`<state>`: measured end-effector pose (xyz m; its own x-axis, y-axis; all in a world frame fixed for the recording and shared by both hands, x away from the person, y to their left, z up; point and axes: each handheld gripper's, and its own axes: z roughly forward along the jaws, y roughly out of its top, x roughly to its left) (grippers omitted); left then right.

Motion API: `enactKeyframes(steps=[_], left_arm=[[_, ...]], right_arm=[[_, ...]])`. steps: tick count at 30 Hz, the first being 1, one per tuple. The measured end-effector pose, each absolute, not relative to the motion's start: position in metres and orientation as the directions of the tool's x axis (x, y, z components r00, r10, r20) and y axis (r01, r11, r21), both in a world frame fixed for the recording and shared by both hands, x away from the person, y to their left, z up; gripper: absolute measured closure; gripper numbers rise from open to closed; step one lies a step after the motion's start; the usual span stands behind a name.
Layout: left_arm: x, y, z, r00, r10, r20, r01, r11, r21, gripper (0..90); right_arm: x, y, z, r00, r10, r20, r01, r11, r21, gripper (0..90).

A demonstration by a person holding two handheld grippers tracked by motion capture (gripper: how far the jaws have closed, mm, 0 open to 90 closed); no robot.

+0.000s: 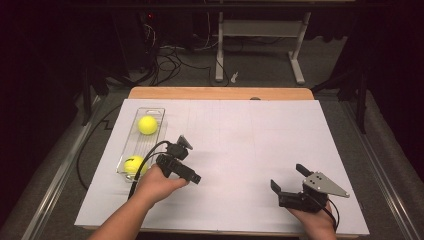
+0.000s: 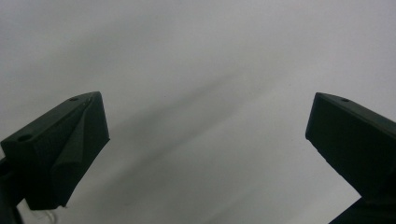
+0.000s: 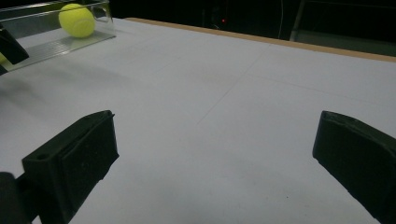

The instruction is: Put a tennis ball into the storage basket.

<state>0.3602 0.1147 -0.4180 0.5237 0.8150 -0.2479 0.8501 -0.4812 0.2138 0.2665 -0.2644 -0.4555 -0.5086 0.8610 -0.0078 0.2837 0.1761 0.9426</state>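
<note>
On the table point(image 1: 220, 93), wooden edge showing at the far side, a white sheet point(image 1: 250, 145) covers nearly the whole top; faint pencil-like grid lines cross it

Item, clear plastic tray point(image 1: 131, 142): long, narrow, transparent walls, lying lengthwise at the sheet's left margin; seen also in the right gripper view point(image 3: 56, 39) at upper left

Item, far tennis ball point(image 1: 147, 125): bright yellow-green, felt surface, resting in the tray's far half; visible in the right gripper view point(image 3: 77, 20) behind the clear wall

Item, near tennis ball point(image 1: 133, 164): same colour, dark marking on top, in the tray's near end, partly screened by the left gripper's cable

Item, left gripper point(image 1: 191, 161): black, held just right of the tray's near end, close beside the near ball, not touching it; jaws spread wide with nothing between them, bare white sheet beneath in its own view point(image 2: 205, 140)

Item, right gripper point(image 1: 289, 177): black with grey three-cornered plate, at the sheet's near right, well apart from the tray; jaws wide apart and empty point(image 3: 215, 158), open sheet ahead, nothing between it and the tray
</note>
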Motion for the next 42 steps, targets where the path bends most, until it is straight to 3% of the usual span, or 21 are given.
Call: enactKeyframes(steps=[8,18,32,42], left_arm=[[0.359,0.115,-0.430,0.532,0.814,-0.234,0.844,-0.488,0.222,0.6],[0.345,0.124,-0.438,0.575,0.783,-0.239,0.787,-0.450,0.422,0.6],[0.328,0.139,-0.450,0.649,0.730,-0.213,0.633,-0.364,0.683,0.7],[0.317,0.149,-0.463,0.719,0.668,-0.192,0.521,-0.334,0.786,0.3]], right_arm=[[0.266,-0.265,-0.456,-0.507,0.862,-0.008,0.284,0.176,0.942,0.6],[0.266,-0.266,-0.456,-0.508,0.861,-0.007,0.283,0.174,0.943,0.6],[0.266,-0.266,-0.457,-0.505,0.863,-0.003,0.287,0.172,0.942,0.6],[0.267,-0.265,-0.458,-0.506,0.863,-0.001,0.290,0.171,0.942,0.5]])
